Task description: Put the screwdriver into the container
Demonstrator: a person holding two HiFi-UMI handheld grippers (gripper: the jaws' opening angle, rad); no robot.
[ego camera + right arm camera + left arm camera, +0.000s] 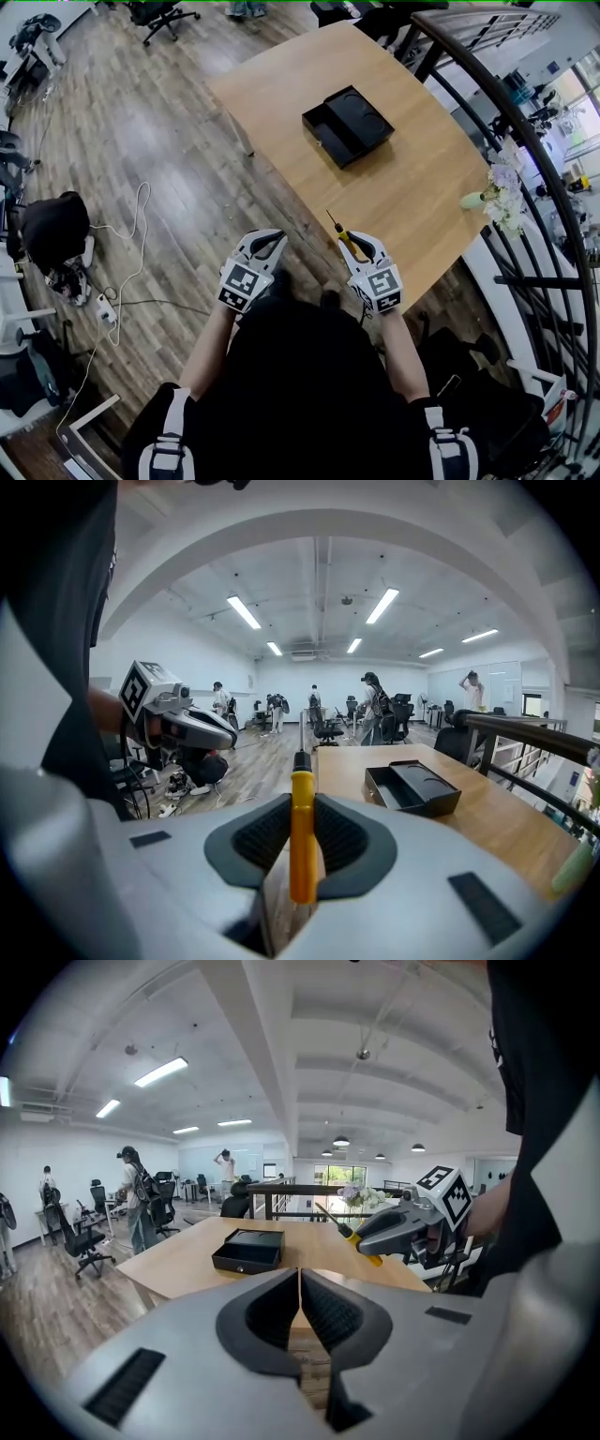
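A screwdriver (302,836) with a yellow handle and a thin black shaft sticks forward out of my right gripper (302,850), whose pads are shut on the handle. From the head view the screwdriver (343,233) points at the table from my right gripper (359,249), just short of the near table edge. The container (347,124) is a black open box with its lid beside it, lying mid-table well ahead; it also shows as the container (412,788) and the container (247,1250). My left gripper (299,1312) is shut with nothing in it, held over the floor left of the table corner, the left gripper (262,251).
The wooden table (412,187) has a curved far edge along a black railing (525,131). A small vase of flowers (497,192) stands at its right edge. Office chairs (159,14), bags and cables (122,281) lie on the wood floor to the left. People stand far off.
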